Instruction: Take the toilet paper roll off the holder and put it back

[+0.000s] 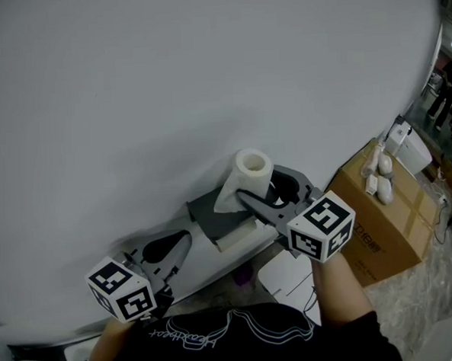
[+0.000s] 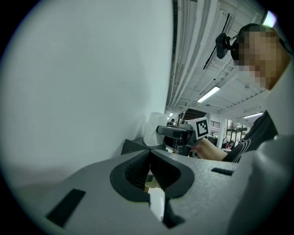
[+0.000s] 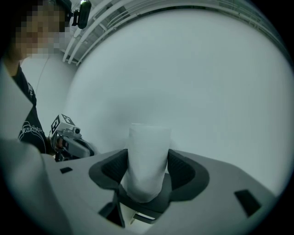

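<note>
The right tongs (image 3: 148, 170) grip the toilet paper roll (image 1: 253, 167), which looks still seated on its holder (image 1: 205, 209). The left tongs (image 2: 149, 158) are closed and empty. Both lifting off and replacing remain, I'd say.

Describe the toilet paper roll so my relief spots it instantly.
Start at the white wall; on it sits a grey holder. The toilet paper roll stands upright on that, in the right gripper: the only white cylinder, hollow core up.
</note>
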The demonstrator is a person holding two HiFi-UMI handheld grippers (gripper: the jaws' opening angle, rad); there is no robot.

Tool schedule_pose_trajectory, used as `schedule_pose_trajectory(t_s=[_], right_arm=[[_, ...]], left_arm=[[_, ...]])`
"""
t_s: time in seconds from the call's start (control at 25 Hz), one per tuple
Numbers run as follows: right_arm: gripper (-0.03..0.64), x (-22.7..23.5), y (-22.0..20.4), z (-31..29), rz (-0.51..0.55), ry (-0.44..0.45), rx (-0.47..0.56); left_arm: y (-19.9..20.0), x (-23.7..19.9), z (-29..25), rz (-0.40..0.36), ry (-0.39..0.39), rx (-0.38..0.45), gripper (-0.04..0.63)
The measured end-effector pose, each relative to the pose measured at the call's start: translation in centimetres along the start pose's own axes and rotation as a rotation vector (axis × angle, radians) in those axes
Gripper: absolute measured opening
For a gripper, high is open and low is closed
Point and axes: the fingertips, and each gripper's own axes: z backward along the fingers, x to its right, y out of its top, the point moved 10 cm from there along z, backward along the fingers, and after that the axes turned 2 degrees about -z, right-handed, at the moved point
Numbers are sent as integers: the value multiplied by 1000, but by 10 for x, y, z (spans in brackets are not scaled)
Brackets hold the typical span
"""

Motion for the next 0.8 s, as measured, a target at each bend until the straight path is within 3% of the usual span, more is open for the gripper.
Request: schedule_pose_trajectory(t_s=[0.8], right_arm=[[265,-13,16,11,39,-40,1]], left_arm=[[5,11,13,-6,-7,31,5]])
